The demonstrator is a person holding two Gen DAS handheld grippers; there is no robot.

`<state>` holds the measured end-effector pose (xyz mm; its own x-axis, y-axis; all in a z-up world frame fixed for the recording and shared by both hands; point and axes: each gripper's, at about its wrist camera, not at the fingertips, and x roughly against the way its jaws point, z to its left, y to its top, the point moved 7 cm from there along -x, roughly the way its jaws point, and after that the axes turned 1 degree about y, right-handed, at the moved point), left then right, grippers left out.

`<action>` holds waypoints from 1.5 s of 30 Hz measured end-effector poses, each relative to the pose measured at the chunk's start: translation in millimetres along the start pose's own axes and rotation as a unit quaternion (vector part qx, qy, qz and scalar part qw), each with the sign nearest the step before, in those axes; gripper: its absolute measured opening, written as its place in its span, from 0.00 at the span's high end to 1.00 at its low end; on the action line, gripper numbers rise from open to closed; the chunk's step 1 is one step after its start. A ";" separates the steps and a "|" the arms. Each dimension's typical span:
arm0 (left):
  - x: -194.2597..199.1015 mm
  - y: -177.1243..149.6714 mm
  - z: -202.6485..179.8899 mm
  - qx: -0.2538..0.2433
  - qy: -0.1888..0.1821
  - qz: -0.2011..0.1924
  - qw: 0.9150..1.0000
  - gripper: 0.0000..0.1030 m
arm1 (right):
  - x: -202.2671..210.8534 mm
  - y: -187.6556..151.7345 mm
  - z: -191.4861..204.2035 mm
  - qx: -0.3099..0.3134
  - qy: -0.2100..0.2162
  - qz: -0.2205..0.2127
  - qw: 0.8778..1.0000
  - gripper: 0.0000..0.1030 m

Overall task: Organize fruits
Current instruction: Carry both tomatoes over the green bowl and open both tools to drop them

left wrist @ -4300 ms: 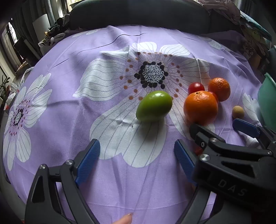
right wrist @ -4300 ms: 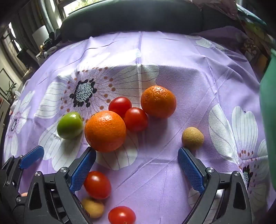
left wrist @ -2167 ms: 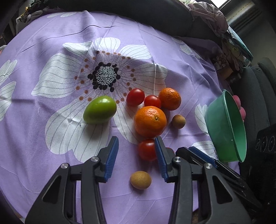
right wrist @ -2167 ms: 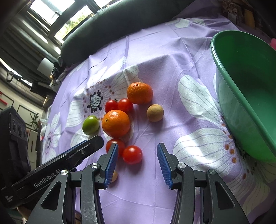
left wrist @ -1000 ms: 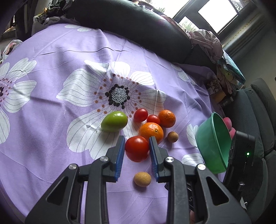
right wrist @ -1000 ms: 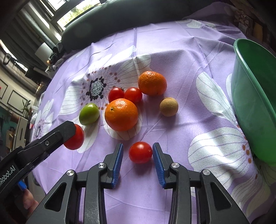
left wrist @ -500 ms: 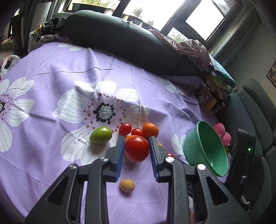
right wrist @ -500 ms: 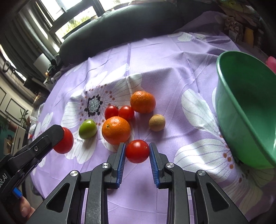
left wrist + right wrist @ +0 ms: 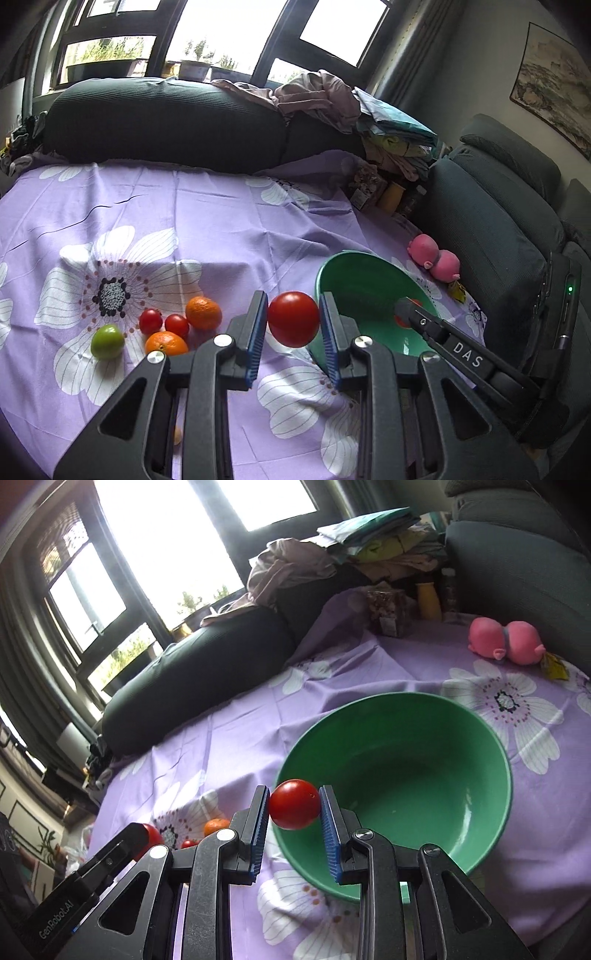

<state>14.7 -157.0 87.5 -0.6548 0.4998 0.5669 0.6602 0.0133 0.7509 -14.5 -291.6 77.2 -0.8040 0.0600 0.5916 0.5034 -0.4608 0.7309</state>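
My left gripper is shut on a red tomato, held in the air just left of the green bowl. My right gripper is shut on another red tomato, at the near left rim of the green bowl, whose inside shows bare. In the left wrist view the right gripper's arm reaches over the bowl. On the purple flowered cloth at the left lie two oranges, two small tomatoes and a green fruit.
A pink plush toy lies beyond the bowl. Dark sofa cushions line the back and right, with piled clothes and jars at the far corner. A small brown fruit peeks from under the left gripper.
Both grippers rose and swung right toward the bowl, each carrying its tomato. The right gripper closed on its tomato on the cloth and lifted it.
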 end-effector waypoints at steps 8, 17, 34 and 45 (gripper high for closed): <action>-41.1 -8.5 -52.3 -0.033 -0.043 0.038 0.998 0.73 | -0.7 5.8 -51.2 -0.062 -0.013 0.000 0.998 0.72; -73.6 -26.4 -86.4 -0.078 -0.059 0.073 0.992 0.73 | -7.8 -1.5 -76.9 -0.092 -0.027 0.018 0.995 0.72; -94.0 -39.6 -91.9 -0.080 -0.063 0.105 0.989 0.73 | -12.1 -4.9 -92.9 -0.109 -0.038 0.029 0.993 0.71; -100.8 -43.7 -90.7 -0.085 -0.057 0.112 0.988 0.73 | -13.7 -6.1 -94.1 -0.111 -0.042 0.033 0.992 0.71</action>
<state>18.5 -286.5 28.2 -0.4471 0.5680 0.6910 0.7065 -0.2496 0.6623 -36.4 -373.0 32.6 -0.7372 0.0931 0.6692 0.4642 -0.6500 0.6017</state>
